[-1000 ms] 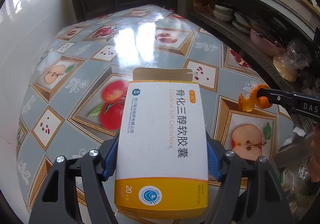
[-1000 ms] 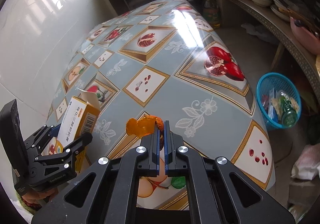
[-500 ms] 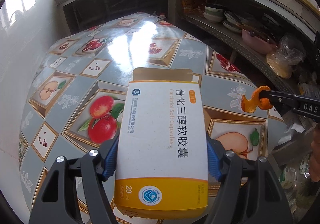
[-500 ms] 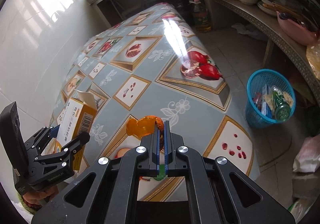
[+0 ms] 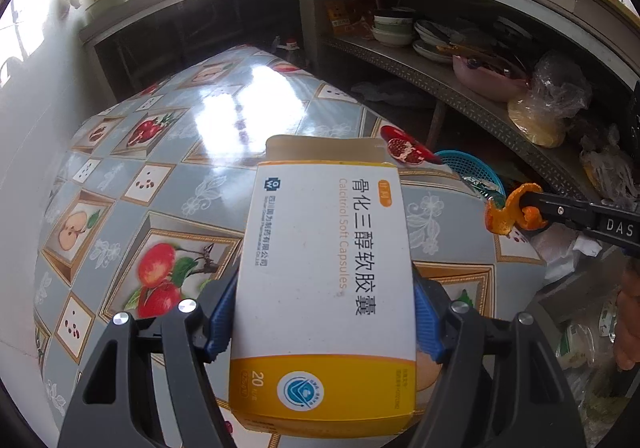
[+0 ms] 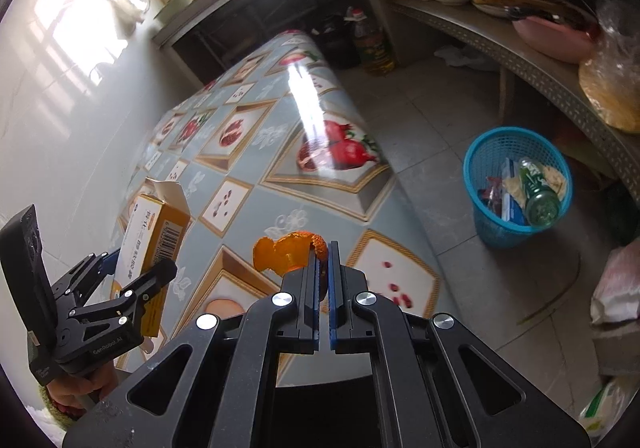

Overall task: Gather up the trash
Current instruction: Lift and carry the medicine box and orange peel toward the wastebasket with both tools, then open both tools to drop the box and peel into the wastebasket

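My left gripper (image 5: 324, 312) is shut on a white and yellow medicine box (image 5: 324, 248) with its top flap open, held above the fruit-patterned tablecloth (image 5: 180, 187). My right gripper (image 6: 324, 252) is shut on a curled orange peel (image 6: 284, 254) over the table's right edge. The left wrist view shows that peel (image 5: 500, 215) at the tips of the right gripper (image 5: 532, 207). The right wrist view shows the box (image 6: 156, 232) in the left gripper (image 6: 136, 280) at lower left. A blue mesh trash basket (image 6: 496, 228) stands on the floor right of the table, holding a green bottle and wrappers.
A grey shelf (image 6: 540, 75) runs along the right, holding stacked bowls, a pink basin (image 6: 552, 35) and plastic bags. An oil bottle (image 6: 372, 43) stands on the tiled floor past the table's far end. A white wall lies to the left.
Both grippers have moved toward the table's right edge with their loads still held. The blue basket now sits closer and fuller in the right wrist view, and shows in the left wrist view.
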`<action>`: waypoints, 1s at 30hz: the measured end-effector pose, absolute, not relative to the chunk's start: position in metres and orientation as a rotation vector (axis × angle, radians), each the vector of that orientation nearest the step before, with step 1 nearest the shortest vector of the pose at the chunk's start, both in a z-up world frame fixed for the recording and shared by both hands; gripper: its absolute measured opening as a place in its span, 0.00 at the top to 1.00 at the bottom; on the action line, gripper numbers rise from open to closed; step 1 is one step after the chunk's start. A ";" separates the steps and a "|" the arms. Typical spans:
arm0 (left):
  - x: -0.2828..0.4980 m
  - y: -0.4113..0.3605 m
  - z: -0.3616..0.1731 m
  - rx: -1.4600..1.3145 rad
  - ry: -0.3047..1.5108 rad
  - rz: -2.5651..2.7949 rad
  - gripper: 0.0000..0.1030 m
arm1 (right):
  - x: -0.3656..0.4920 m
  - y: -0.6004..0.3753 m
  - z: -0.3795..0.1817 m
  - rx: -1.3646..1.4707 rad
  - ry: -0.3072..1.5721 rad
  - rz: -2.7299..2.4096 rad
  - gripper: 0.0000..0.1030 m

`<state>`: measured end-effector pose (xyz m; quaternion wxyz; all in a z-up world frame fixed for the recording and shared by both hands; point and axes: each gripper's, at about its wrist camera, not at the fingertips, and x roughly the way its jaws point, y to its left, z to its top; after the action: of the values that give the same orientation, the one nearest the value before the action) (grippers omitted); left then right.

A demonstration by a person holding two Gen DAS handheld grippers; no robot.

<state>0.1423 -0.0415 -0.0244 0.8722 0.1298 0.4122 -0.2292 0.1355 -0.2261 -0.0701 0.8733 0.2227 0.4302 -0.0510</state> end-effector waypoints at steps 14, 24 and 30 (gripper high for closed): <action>0.177 -0.166 -0.002 0.228 0.916 -0.752 0.32 | 0.070 -0.350 -0.059 0.623 0.724 -0.384 0.98; 0.254 -0.327 -0.060 0.222 1.212 -0.894 0.32 | 0.100 -0.444 -0.134 0.759 0.787 -0.517 0.98; 0.293 -0.406 -0.105 0.265 1.285 -0.872 0.29 | 0.158 -0.491 -0.174 0.771 0.804 -0.533 0.92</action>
<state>0.2933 -0.4056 -0.1047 0.7054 0.1191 0.5782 -0.3924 0.1582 -0.4905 -0.1743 0.8153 0.3615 0.3769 -0.2501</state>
